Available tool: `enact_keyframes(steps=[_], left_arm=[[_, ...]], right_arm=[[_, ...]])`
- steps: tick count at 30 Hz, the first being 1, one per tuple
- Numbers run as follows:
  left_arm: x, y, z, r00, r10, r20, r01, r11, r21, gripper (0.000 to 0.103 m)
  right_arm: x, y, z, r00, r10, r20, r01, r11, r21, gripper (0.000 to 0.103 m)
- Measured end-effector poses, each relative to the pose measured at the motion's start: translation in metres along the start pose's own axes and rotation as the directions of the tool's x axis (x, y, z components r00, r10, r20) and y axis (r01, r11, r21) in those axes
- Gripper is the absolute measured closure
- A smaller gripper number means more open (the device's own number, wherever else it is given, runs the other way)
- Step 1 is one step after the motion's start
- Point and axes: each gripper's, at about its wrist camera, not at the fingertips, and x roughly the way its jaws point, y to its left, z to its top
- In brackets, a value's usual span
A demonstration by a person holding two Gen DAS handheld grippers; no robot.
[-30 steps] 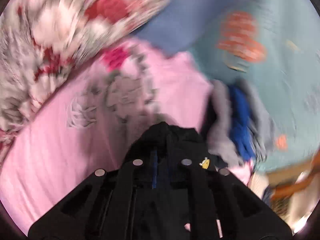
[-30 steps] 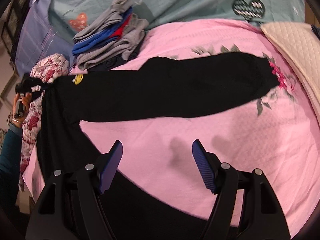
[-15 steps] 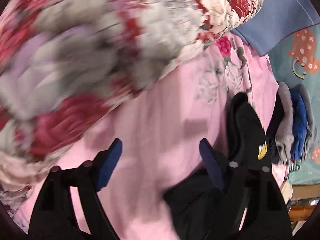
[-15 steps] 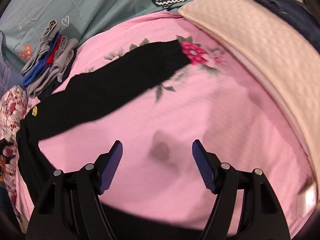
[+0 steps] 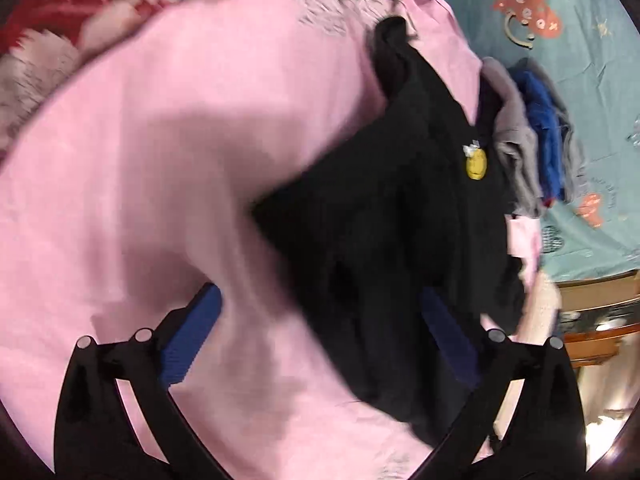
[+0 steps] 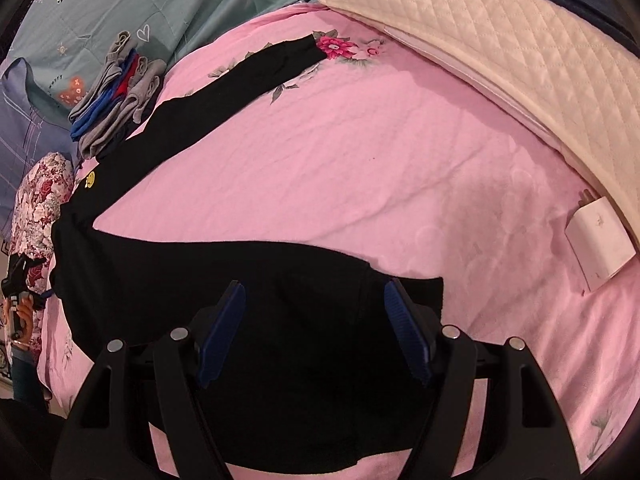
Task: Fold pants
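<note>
Everywhere pink quilted bedspread [image 6: 360, 160]

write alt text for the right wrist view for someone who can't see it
Open right tongs hover over the near leg of black pants spread in a V on a pink bedspread. A white charger lies right by a cream quilt; folded clothes sit far left.
</note>
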Motion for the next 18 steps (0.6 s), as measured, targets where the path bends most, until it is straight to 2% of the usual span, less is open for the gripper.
enact_keyframes(steps=[1,2,3,4,7,9,10,11,12,13,14,15,16,18], left_arm=[[0.002,-0.007,-0.001,1.000,0.020,0.018,-0.020,1.000,0.003,0.016],[0.008,-0.016,-0.002,0.999,0.041,0.026,-0.042,0.999,0.022,0.042],[0.015,-0.027,-0.003,0.998,0.065,0.016,-0.066,0.996,0.060,0.058],[0.019,-0.030,-0.005,0.997,0.081,0.006,-0.081,0.994,0.070,0.082],[0.025,-0.040,-0.009,0.992,0.121,0.037,-0.124,0.988,0.091,0.091],[0.022,-0.039,-0.009,0.991,0.116,0.060,-0.121,0.988,0.091,0.092],[0.022,-0.037,-0.009,0.991,0.112,0.067,-0.118,0.989,0.089,0.093],[0.021,-0.036,-0.010,0.991,0.109,0.076,-0.115,0.989,0.089,0.093],[0.019,-0.033,-0.010,0.991,0.104,0.085,-0.111,0.990,0.088,0.094],[0.016,-0.031,-0.012,0.990,0.094,0.102,-0.102,0.991,0.081,0.094],[0.013,-0.030,-0.013,0.990,0.083,0.115,-0.093,0.993,0.078,0.094],[0.010,-0.030,-0.015,0.990,0.056,0.132,-0.067,0.995,0.075,0.094],[0.003,-0.030,-0.017,0.988,0.040,0.148,-0.050,0.996,0.069,0.095],[-0.016,-0.032,-0.023,0.983,0.007,0.186,-0.021,0.997,0.069,0.095]], right_arm=[[0.000,0.000,-0.001,1.000,-0.003,-0.002,0.003,1.000,-0.008,0.031],[-0.001,0.000,-0.002,1.000,-0.007,0.000,0.007,1.000,-0.020,0.031],[-0.002,0.000,-0.002,1.000,-0.025,0.010,0.025,0.999,-0.035,0.031],[-0.005,-0.002,-0.002,0.999,-0.035,0.022,0.036,0.999,-0.038,0.031],[-0.012,-0.020,-0.003,0.998,-0.040,0.041,0.040,0.999,0.002,0.031],[-0.011,-0.029,-0.008,0.997,-0.072,0.028,0.072,0.997,0.007,0.031],[-0.007,-0.031,-0.012,0.997,-0.072,0.006,0.072,0.997,-0.010,0.039],[-0.003,-0.029,-0.015,0.998,-0.067,-0.001,0.067,0.997,-0.027,0.060],[-0.001,-0.027,-0.018,0.998,-0.066,0.005,0.066,0.997,-0.044,0.062],[-0.002,-0.024,-0.018,0.997,-0.071,0.019,0.072,0.996,-0.057,0.069],[-0.003,-0.021,-0.014,0.996,-0.089,0.023,0.091,0.993,-0.074,0.078],[-0.005,-0.019,-0.011,0.997,-0.070,0.030,0.073,0.994,-0.081,0.090],[-0.009,-0.017,-0.004,0.999,-0.038,0.035,0.040,0.996,-0.077,0.090],[-0.021,-0.009,0.015,0.995,-0.069,0.073,0.077,0.989,-0.125,0.090]])
